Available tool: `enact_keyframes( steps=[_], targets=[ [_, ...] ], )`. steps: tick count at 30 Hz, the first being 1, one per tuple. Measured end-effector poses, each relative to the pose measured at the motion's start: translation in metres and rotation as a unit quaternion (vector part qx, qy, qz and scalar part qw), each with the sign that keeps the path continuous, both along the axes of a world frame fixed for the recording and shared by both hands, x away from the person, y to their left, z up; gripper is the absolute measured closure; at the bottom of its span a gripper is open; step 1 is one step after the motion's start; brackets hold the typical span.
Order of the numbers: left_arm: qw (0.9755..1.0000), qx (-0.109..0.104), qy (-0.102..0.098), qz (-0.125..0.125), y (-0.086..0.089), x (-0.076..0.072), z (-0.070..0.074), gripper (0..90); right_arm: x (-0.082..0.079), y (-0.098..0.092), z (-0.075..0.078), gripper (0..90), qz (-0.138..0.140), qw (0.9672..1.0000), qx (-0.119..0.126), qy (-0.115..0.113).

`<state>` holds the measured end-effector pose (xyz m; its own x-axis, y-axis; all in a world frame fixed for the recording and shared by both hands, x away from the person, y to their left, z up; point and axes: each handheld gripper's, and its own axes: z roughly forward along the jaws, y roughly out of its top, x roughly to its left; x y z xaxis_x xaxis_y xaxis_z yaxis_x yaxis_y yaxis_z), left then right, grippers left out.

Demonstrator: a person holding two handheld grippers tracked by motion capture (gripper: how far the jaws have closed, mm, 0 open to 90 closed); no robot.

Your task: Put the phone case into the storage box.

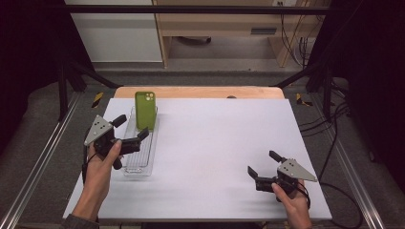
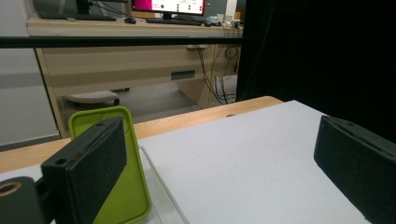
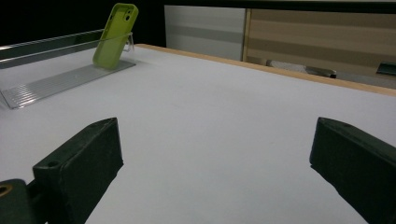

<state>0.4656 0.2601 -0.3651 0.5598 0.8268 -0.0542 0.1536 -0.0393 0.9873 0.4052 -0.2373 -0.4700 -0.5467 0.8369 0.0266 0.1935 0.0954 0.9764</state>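
A green phone case (image 1: 145, 109) stands upright, leaning at the far end of a clear ribbed rack (image 1: 139, 155) on the left of the white table (image 1: 215, 138). My left gripper (image 1: 133, 126) is open just in front of the case, its jaws spread across the rack and holding nothing. In the left gripper view the case (image 2: 133, 186) shows behind the left jaw, apart from it, with the rack's rim (image 2: 161, 191) beside it. My right gripper (image 1: 262, 162) is open near the front right, over bare table. The right gripper view has the case (image 3: 115, 35) and the rack (image 3: 60, 81) far off at upper left.
A wooden strip (image 1: 200, 92) edges the table's far side. Beyond it stand a wooden desk (image 1: 229, 28) and a black frame bar (image 1: 191, 8). Cables (image 1: 334, 124) hang off the right side. Metal rails run along both sides of the table.
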Motion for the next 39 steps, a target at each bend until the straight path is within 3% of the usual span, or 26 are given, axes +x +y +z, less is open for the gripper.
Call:
enact_keyframes(
  steps=[10, 23, 34, 39],
  targets=[
    [0.9998, 0.01, -0.018, 0.0, 0.013, -0.013, -0.006, 2.5, 0.0, 0.0, 0.0, 2.4, 0.0, 1.0, -0.001, 0.0],
    [0.9993, -0.006, -0.035, 0.009, 0.029, -0.032, -0.02, 2.5, 0.0, 0.001, 0.0, 2.3, 0.003, 1.0, -0.001, -0.001],
    [0.9987, -0.003, -0.05, 0.015, 0.042, -0.047, -0.03, 2.4, 0.0, 0.001, -0.001, 2.3, 0.003, 1.0, -0.003, 0.0],
    [0.9987, -0.011, -0.045, 0.022, 0.05, -0.051, -0.038, 2.4, 0.0, 0.003, -0.002, 2.3, 0.004, 1.0, -0.005, -0.001]
  ],
)
